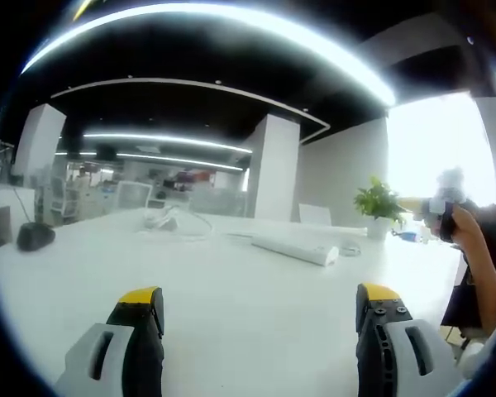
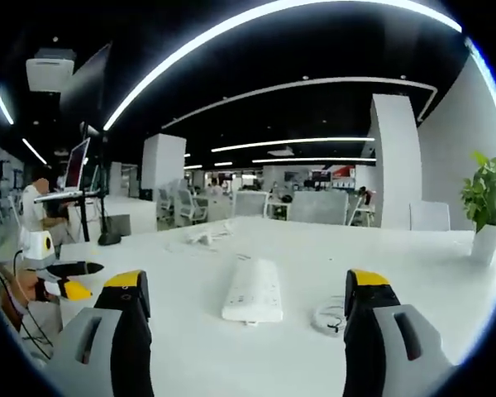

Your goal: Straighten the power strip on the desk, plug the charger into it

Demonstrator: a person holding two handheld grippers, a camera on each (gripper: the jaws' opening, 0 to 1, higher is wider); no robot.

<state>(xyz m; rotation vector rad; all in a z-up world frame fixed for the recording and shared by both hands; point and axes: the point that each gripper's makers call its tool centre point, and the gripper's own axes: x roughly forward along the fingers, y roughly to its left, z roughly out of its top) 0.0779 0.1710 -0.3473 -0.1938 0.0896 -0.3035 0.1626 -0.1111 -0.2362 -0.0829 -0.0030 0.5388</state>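
No legible text, perhaps only blurred red signage on the far wall (image 2: 341,173).

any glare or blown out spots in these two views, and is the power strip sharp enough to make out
Left gripper view: the window at right is blown out white, washing the green potted plant; the white power strip looks soft and low in contrast against the white desk. Right gripper view: more even light, ceiling strips bright, power strip clearer with faint socket marks; fisheye bends straight lines in both.
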